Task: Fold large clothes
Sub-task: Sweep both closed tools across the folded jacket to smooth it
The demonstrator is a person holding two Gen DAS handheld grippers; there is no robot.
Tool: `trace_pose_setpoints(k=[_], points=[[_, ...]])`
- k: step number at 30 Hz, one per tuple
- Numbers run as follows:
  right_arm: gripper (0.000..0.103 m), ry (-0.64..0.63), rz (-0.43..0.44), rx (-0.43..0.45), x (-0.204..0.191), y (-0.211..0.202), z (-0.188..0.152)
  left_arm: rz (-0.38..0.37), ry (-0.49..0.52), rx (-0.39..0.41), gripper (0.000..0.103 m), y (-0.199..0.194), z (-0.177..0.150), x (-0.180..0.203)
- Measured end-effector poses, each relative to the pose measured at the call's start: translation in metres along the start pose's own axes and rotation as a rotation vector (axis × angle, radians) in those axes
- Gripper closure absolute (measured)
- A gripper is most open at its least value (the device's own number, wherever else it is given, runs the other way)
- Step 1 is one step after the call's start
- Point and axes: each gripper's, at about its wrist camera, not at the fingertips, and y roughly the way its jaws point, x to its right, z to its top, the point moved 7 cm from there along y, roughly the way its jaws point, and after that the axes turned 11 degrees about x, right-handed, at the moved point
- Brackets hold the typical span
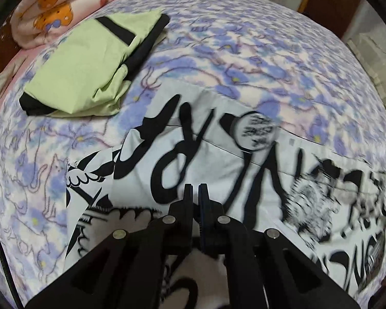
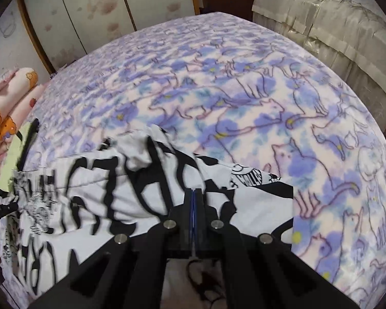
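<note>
A white garment with bold black print (image 1: 218, 170) lies partly folded on the bed, its near part under both grippers. My left gripper (image 1: 195, 189) is over its near edge, jaws almost together; whether cloth is pinched between them is hidden. In the right wrist view the same garment (image 2: 115, 188) spreads left, bunched at its top. My right gripper (image 2: 194, 193) has its jaws closed tight at the garment's right part; any cloth in them is hidden behind the fingers.
A folded light-green garment with black trim (image 1: 90, 64) lies at the far left of the bed (image 2: 244, 97). A rolled pink blanket with orange bears (image 1: 46, 7) sits beyond it. Wardrobe doors (image 2: 90, 7) and covered furniture (image 2: 334, 38) border the bed.
</note>
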Motion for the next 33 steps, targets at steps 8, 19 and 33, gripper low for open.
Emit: trace_pose_setpoints(k=[8, 19, 33], points=[[0.103, 0.246, 0.217, -0.020, -0.052, -0.043, -0.015, -0.164, -0.010, 0.006, 0.101, -0.055, -0.020, 0.043], [0.103, 0.132, 0.413, -0.182, -0.157, -0.050, -0.087, -0.384, -0.005, -0.141, 0.101, -0.081, -0.093, 0.113], [0.103, 0.000, 0.448, -0.276, -0.166, -0.014, -0.144, -0.256, -0.020, -0.191, 0.101, -0.038, -0.141, 0.100]])
